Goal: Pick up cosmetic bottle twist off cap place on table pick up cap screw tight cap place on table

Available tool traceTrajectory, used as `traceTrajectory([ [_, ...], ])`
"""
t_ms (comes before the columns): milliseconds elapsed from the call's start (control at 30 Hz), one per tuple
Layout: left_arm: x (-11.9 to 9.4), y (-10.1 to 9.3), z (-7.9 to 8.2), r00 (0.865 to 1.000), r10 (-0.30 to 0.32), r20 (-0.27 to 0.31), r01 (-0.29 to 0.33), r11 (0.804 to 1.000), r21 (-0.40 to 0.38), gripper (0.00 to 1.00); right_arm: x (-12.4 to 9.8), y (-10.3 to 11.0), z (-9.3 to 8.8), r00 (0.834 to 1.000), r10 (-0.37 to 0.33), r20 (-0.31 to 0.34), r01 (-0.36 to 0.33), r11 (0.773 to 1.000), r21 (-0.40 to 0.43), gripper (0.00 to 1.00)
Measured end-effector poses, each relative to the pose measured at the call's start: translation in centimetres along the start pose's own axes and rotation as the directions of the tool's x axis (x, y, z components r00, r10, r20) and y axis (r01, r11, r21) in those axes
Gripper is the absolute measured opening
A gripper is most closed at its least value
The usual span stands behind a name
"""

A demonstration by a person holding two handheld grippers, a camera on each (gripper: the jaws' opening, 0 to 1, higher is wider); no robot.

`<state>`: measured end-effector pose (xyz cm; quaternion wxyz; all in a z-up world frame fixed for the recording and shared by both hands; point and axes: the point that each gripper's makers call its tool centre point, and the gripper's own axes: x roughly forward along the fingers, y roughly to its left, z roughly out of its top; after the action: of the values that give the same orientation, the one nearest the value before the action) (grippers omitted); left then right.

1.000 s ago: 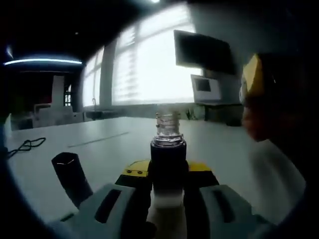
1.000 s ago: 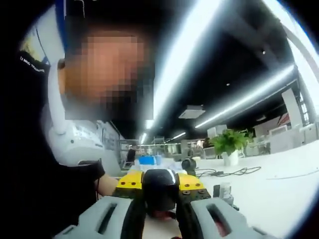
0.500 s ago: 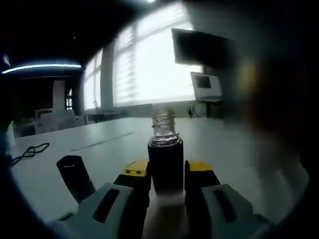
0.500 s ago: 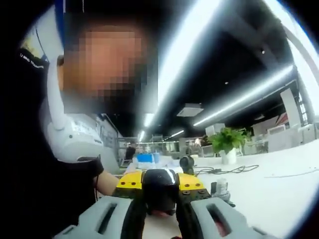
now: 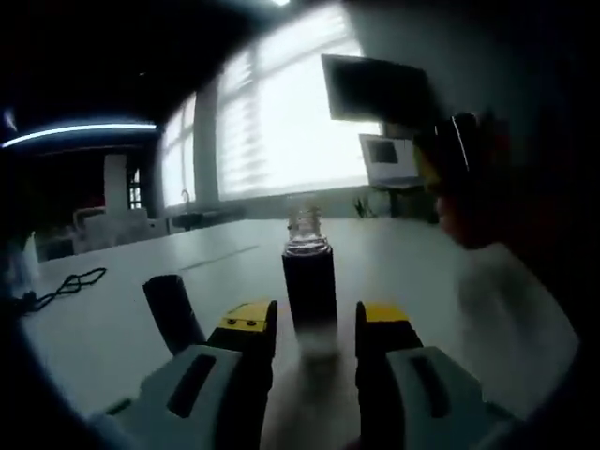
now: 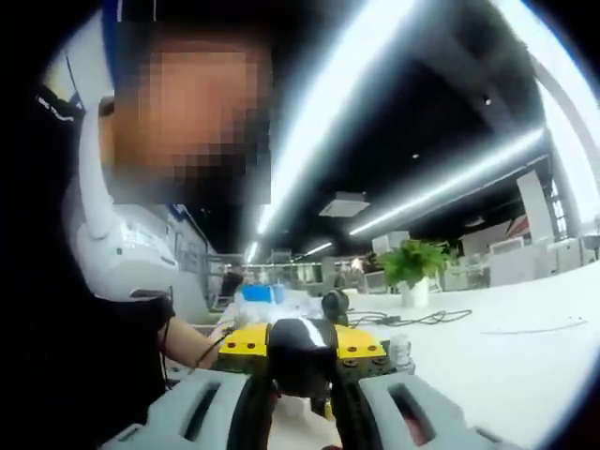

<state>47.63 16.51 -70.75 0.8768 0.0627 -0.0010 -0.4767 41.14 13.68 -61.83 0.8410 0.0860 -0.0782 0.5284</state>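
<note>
I see my left gripper point(image 5: 314, 328) jaws spread, uncapped cosmetic bottle point(image 5: 309, 291) upright on white table point(image 5: 122, 319) between them, my right gripper point(image 6: 300, 361) clamping black cap point(image 6: 300, 352)

A pale white table point(image 5: 122, 309) carries everything. The dark cosmetic bottle point(image 5: 309, 291) stands upright on it, its clear threaded neck bare. Left of the bottle and just nearer, a dark cylindrical thing point(image 5: 173, 314), too blurred to name, stands tilted on the tabletop. Far left of the bottle a black cable point(image 5: 66, 284) lies coiled near the table's edge. In the right gripper view the table point(image 6: 506, 366) also bears a potted plant point(image 6: 412, 272) and a second loose cable point(image 6: 408, 319) beside that pot.
</note>
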Motion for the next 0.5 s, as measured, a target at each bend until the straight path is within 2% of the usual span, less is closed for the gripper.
traceTrajectory([
  [133,-1.7,-0.1,0.3,1.000,0.003,0.025,-0.003,1.000,0.000,0.24,0.0,-0.8,-0.7,0.999,-0.044,-0.019,0.044,0.999,-0.009,0.17],
  [200,-2.6,-0.1,1.5,0.997,0.013,0.077,-0.018,0.997,0.070,0.23,0.0,-1.3,-1.3,0.996,-0.076,-0.037,0.076,0.997,-0.015,0.17],
  [233,-3.0,-0.2,1.8,0.996,0.016,0.087,-0.026,0.993,0.113,0.23,-0.1,-2.0,-1.8,0.992,-0.114,-0.059,0.113,0.993,-0.019,0.17],
  [433,-4.0,0.0,1.3,0.997,0.036,0.074,-0.043,0.996,0.081,0.23,-1.0,-4.6,-3.4,0.960,-0.260,-0.108,0.255,0.965,-0.057,0.17],
  [500,-4.1,0.2,1.5,0.995,0.031,0.091,-0.035,0.998,0.053,0.23,-1.5,-5.3,-3.8,0.945,-0.305,-0.119,0.298,0.952,-0.072,0.17],
])
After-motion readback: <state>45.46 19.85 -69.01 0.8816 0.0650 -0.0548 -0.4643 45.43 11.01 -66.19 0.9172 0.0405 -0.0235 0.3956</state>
